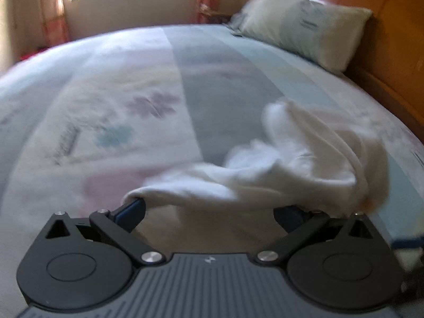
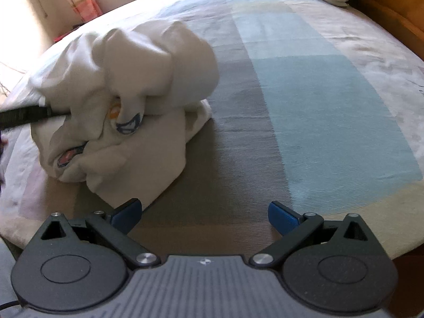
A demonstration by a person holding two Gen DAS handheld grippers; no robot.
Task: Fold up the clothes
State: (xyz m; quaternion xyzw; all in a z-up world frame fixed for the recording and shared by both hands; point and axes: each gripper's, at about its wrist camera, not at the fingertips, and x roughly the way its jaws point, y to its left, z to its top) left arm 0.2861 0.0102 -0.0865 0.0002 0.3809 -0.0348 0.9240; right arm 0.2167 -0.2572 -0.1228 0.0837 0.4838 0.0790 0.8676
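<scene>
At the bottom of the right wrist view, our right gripper [image 2: 204,216] stands with jaws wide apart and empty, over the striped bedspread [image 2: 331,122]. Left of centre, just beyond it, lies the white garment [image 2: 127,84], bunched into a loose heap. It looks light, soft and floppy; we judge a hem or corner the best hold. In the left wrist view, our left gripper [image 1: 209,213] is spread open with cloth draped across its fingers. A pillow [image 1: 304,26] lies upper right.

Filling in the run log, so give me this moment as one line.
stage: fold not begun | crumpled white cotton garment: bunched on striped bedspread | left gripper: open, cloth draped over it | right gripper: open, empty
</scene>
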